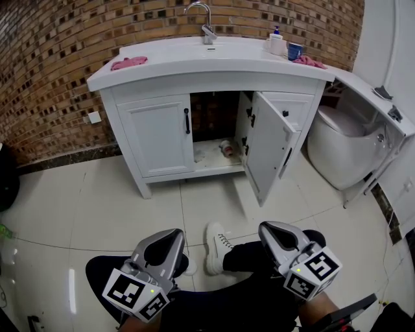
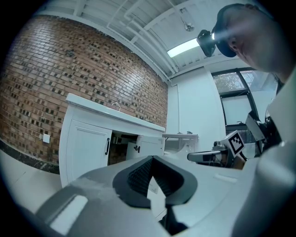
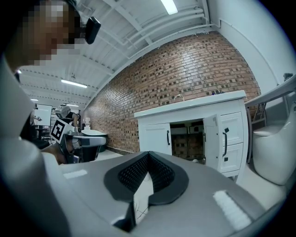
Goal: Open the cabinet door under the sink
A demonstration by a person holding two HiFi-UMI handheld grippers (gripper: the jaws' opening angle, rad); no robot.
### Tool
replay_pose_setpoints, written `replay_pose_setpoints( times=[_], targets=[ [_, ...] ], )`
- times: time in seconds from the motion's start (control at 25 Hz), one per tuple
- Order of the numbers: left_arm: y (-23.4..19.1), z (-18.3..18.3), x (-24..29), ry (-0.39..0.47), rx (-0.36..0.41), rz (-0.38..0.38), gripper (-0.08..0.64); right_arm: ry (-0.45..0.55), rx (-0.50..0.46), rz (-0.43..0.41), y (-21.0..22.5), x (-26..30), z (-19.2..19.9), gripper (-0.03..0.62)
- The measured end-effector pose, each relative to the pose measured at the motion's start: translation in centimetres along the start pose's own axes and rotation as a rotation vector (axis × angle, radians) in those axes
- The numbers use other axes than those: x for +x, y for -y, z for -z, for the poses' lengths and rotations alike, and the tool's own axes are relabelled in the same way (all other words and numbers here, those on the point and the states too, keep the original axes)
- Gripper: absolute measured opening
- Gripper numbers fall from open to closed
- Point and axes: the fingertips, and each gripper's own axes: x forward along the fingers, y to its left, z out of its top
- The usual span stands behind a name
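The white sink cabinet (image 1: 123, 81) stands against the brick wall. Its right door (image 1: 267, 146) is swung wide open towards me and shows the dark inside; its left door (image 1: 159, 135) is closed, with a black handle (image 1: 187, 120). Both grippers hang low in front of me, far from the cabinet. My left gripper (image 1: 171, 236) is shut and empty, and so is my right gripper (image 1: 275, 228). The left gripper view has the left gripper (image 2: 152, 158) aimed at the open door (image 2: 148, 144). The right gripper (image 3: 148, 154) also faces the open door (image 3: 211, 139).
A small round container (image 1: 226, 148) lies on the cabinet floor. Pink cloths (image 1: 128, 63) (image 1: 310, 61) and a soap bottle (image 1: 277, 42) sit on the countertop by the faucet (image 1: 204, 19). A white toilet (image 1: 343, 146) stands at the right. A white shoe (image 1: 217, 246) shows between the grippers.
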Motion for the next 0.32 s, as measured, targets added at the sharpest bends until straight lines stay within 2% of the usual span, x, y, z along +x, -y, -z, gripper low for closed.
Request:
replay_pose_setpoints(
  times=[0.32],
  targets=[
    [0.19, -0.11, -0.16, -0.002, -0.003, -0.001, 0.006, -0.005, 0.005, -0.002, -0.14, -0.09, 0.01, 0.006]
  ],
)
